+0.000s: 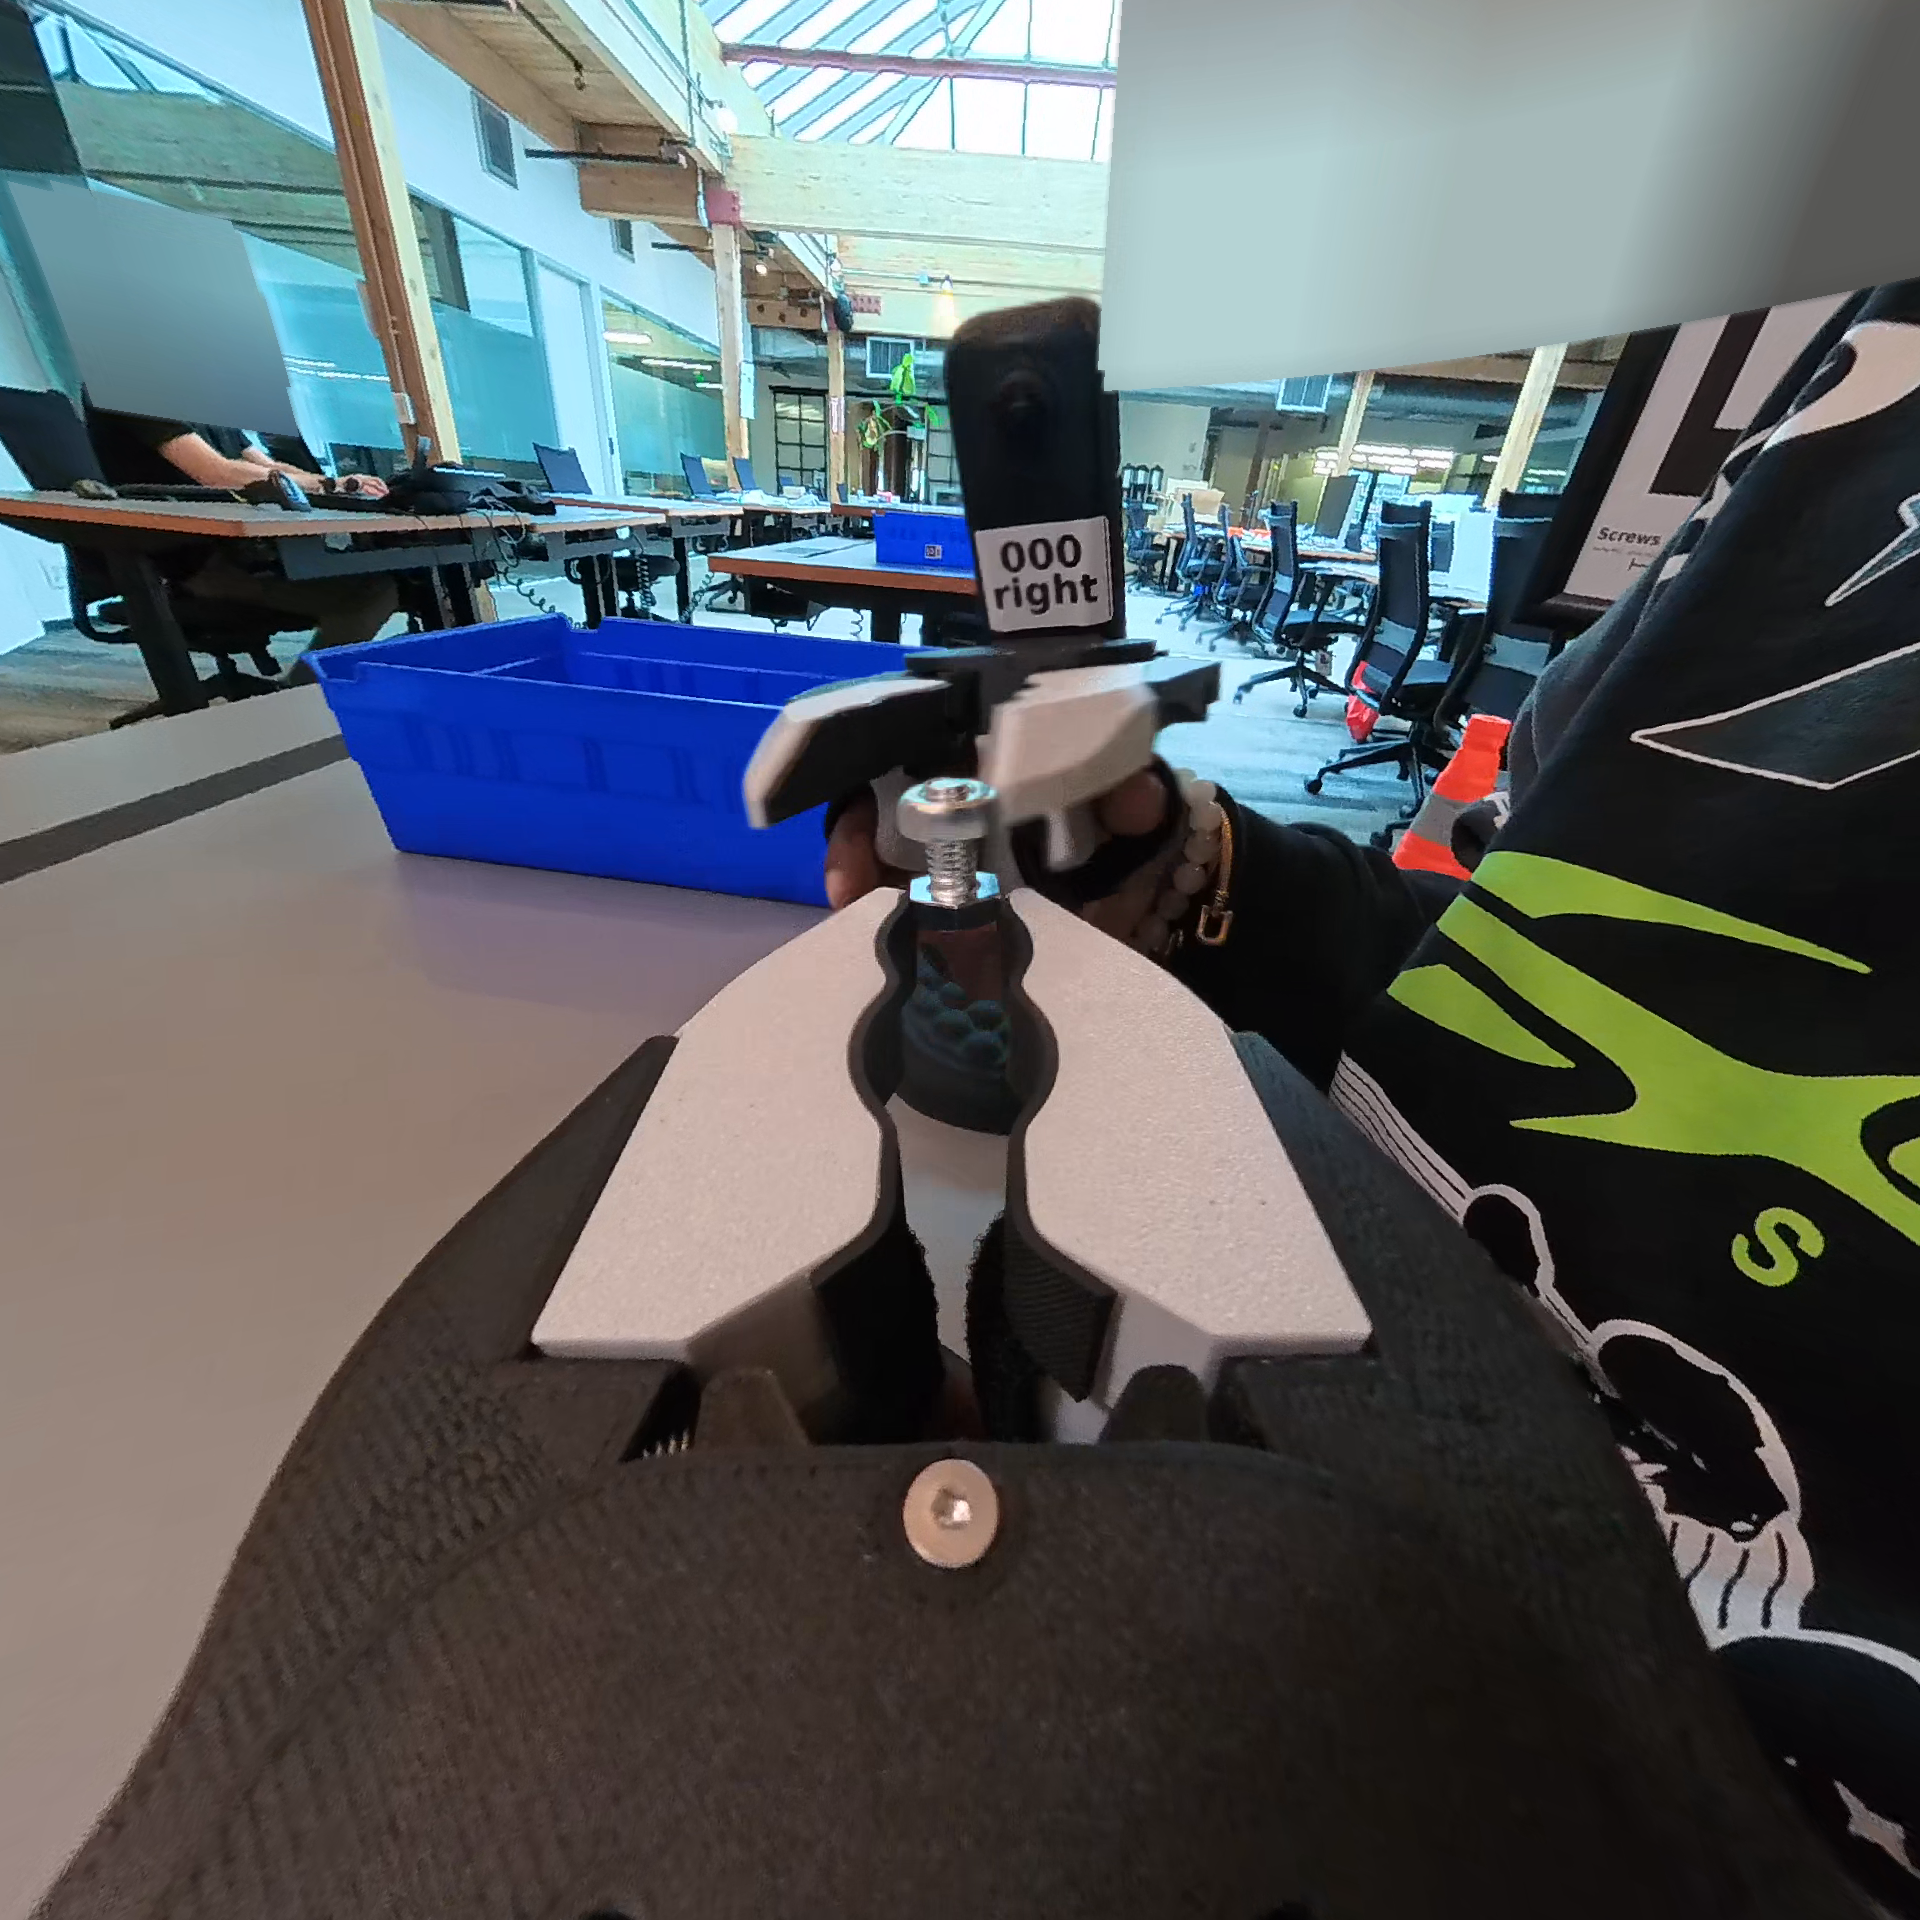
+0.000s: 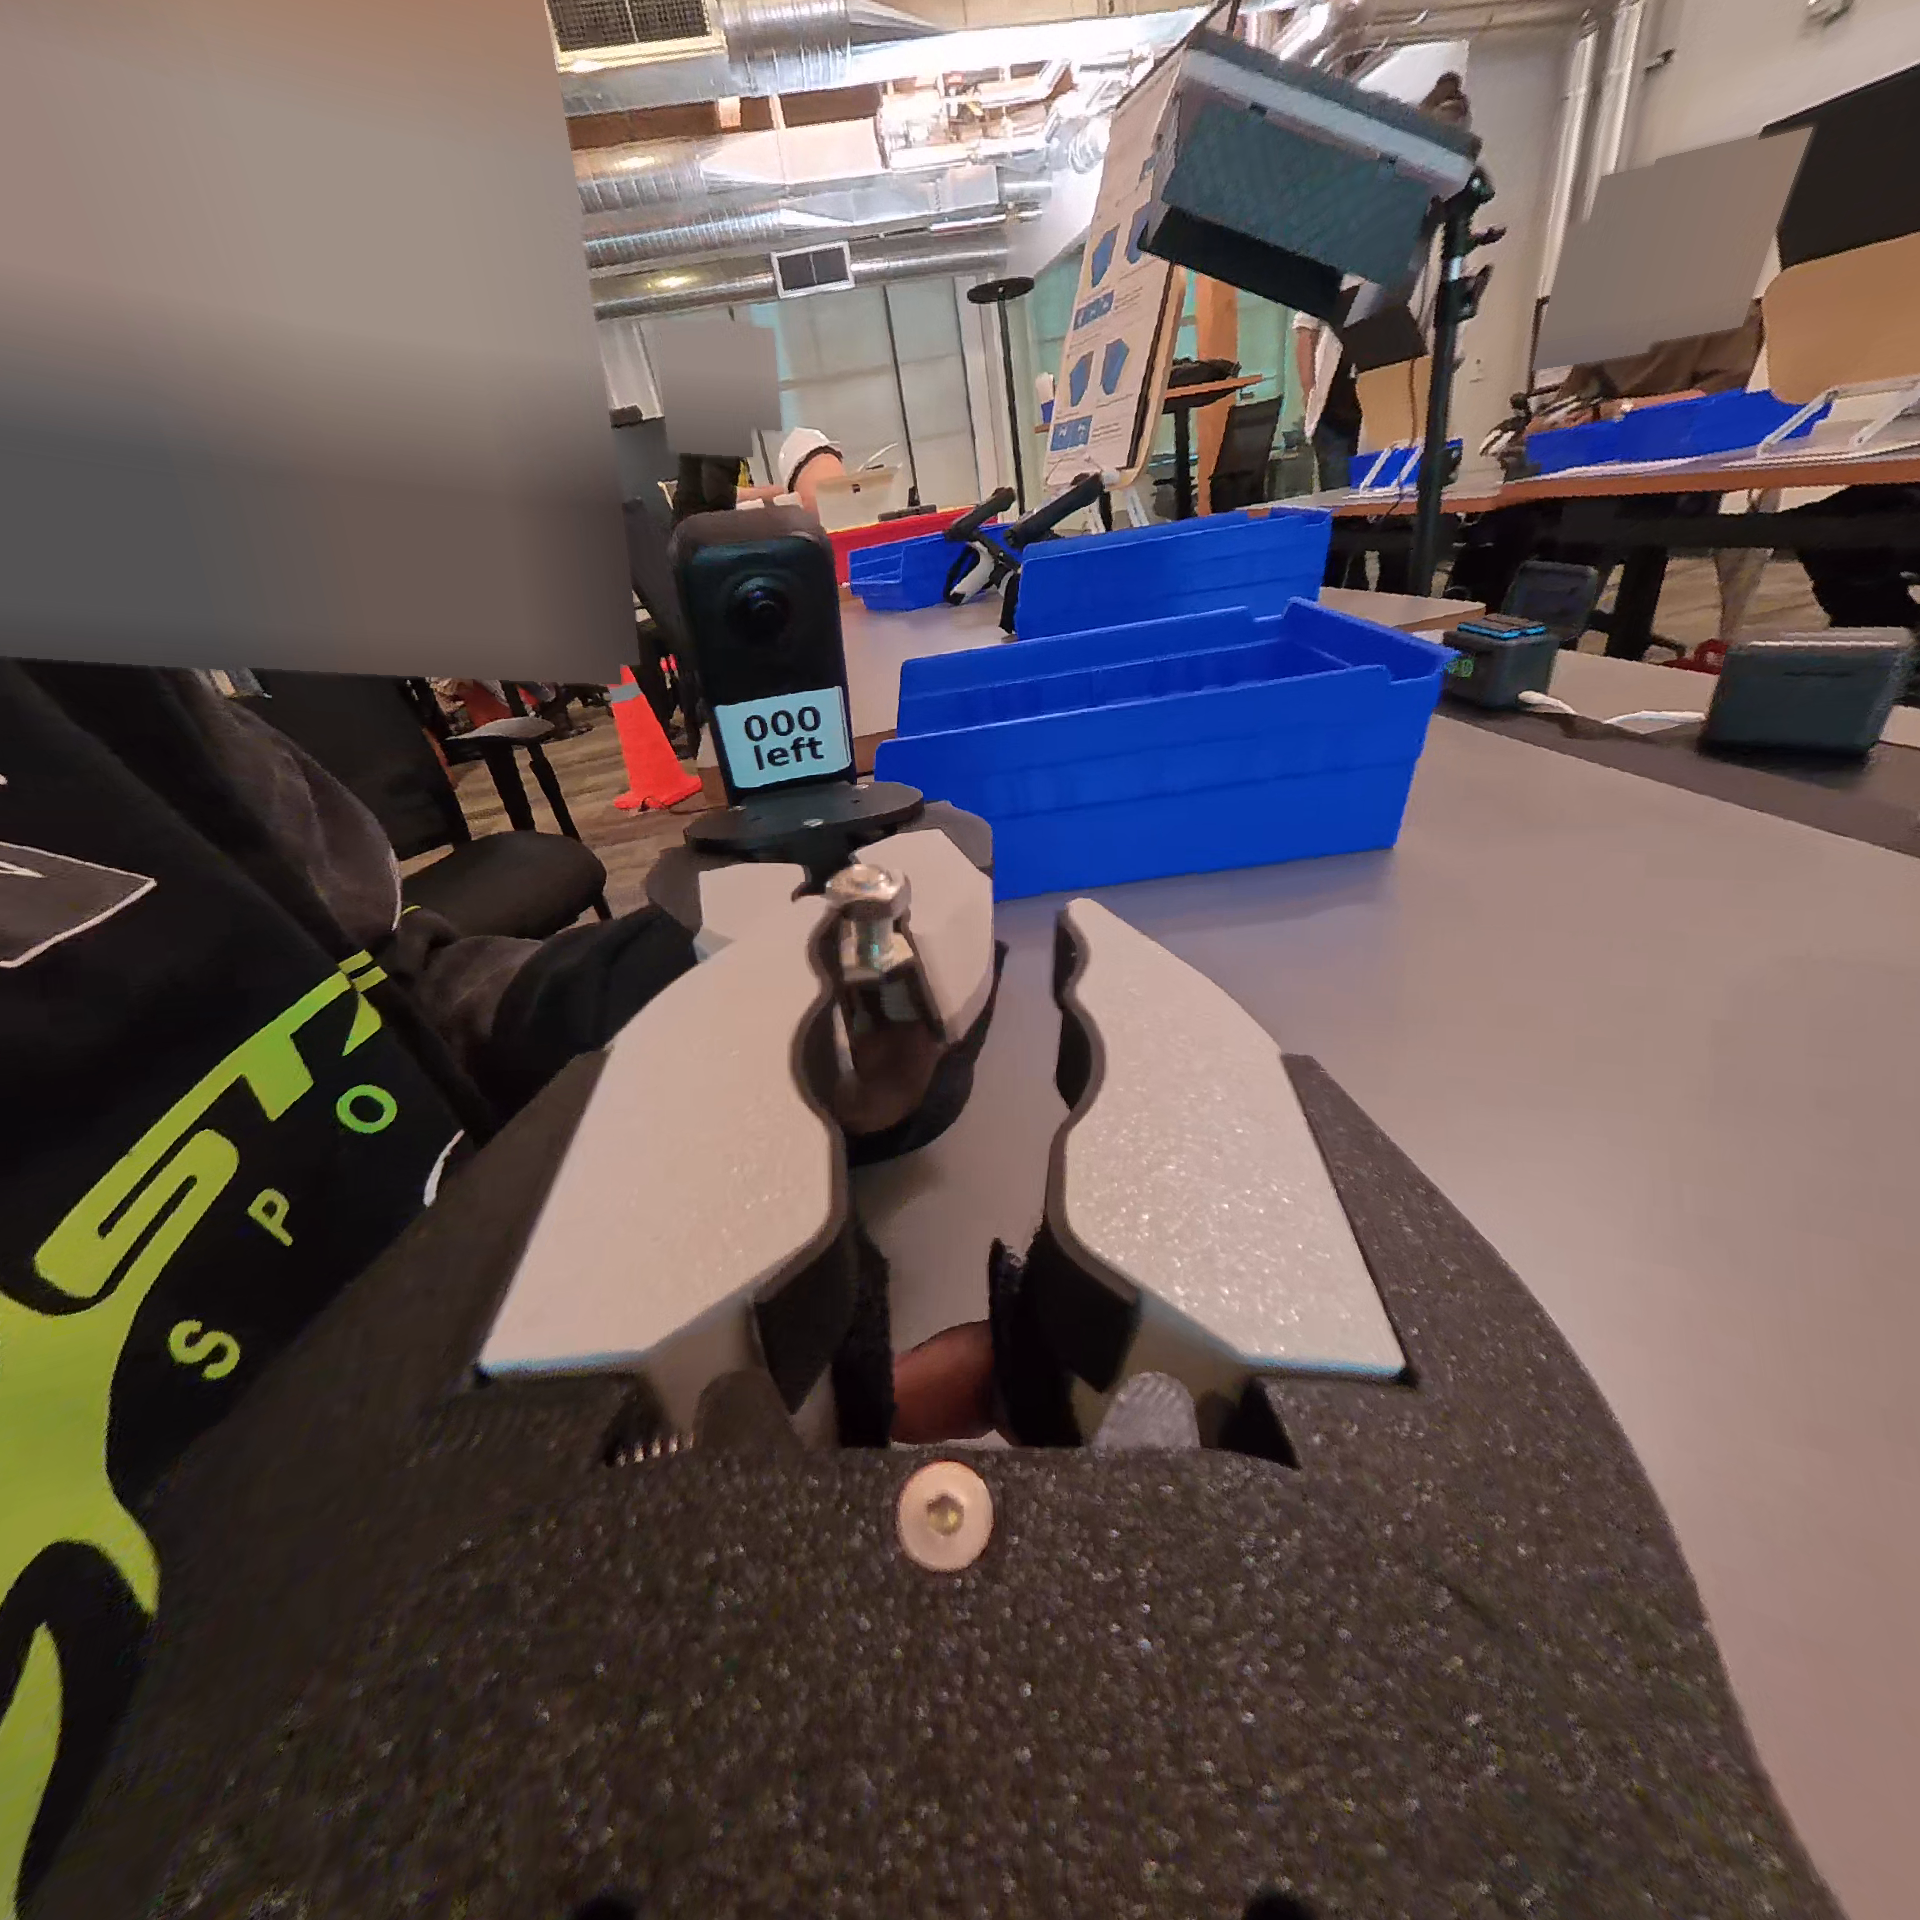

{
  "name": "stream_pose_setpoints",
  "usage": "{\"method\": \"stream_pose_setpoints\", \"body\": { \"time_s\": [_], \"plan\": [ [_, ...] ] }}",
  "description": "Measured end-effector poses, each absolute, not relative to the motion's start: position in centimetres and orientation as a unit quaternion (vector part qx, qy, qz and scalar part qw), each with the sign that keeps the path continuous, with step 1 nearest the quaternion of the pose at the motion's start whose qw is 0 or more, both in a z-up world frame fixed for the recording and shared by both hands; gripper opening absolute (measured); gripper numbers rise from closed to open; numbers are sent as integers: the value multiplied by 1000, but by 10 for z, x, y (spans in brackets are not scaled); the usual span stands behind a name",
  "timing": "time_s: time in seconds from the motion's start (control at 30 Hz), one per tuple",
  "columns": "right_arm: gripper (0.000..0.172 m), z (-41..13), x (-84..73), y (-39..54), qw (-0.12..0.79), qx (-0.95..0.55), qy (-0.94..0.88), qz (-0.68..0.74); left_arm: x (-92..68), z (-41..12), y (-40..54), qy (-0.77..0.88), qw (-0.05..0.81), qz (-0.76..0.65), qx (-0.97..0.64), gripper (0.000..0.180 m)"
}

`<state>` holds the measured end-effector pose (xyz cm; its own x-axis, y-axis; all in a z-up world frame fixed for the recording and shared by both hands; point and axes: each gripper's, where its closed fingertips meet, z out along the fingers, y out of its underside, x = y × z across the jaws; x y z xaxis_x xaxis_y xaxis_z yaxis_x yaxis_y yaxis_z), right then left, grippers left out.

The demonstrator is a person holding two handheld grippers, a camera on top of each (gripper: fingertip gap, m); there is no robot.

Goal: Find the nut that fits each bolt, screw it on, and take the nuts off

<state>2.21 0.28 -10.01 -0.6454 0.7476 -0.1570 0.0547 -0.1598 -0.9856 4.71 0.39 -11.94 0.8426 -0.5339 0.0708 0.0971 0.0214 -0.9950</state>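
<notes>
Grey table point(image 1: 260, 1039), blue bin point(image 1: 582, 748) behind. Left gripper point(image 1: 951, 914) pinches nut point(image 1: 954, 891), already threaded on bolt point(image 1: 945, 821); right gripper point(image 2: 1023, 935) fingers wide, empty. Unscrewing left.

the left gripper point(image 1: 954, 914) is held level, fingertips closed on a nut point(image 1: 954, 891); the right gripper point(image 2: 1023, 935) is held spread, gripping nothing.

A white label with black print sits on a black camera point(image 1: 1029, 468); a like label point(image 2: 781, 736), pale blue, sits on the other view's camera point(image 2: 753, 613); green letters point(image 2: 208, 1195) run across a black sweatshirt point(image 1: 1714, 1299); a white sign point(image 1: 1631, 520) bears black print at right; a far poster point(image 2: 1117, 312) carries blue pictures, its print too small to read.
</notes>
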Motion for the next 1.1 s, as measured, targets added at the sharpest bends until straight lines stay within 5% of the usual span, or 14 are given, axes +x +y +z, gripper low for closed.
{"method": "stream_pose_setpoints", "body": {
  "time_s": [0.07,0.17,0.6,1.1],
  "plan": [
    [15,-98,21,25,286,-367,-568,679,49,-117,2,168,698,-233,-656,14],
    [8,-96,28,38,291,-372,-556,684,49,-119,3,170,695,-229,-660,15],
    [41,-94,23,-10,234,-321,-587,706,50,-123,5,175,689,-218,-669,15],
    [43,-102,12,-20,231,-327,-607,687,52,-123,4,181,688,-222,-667,15]
  ]
}}
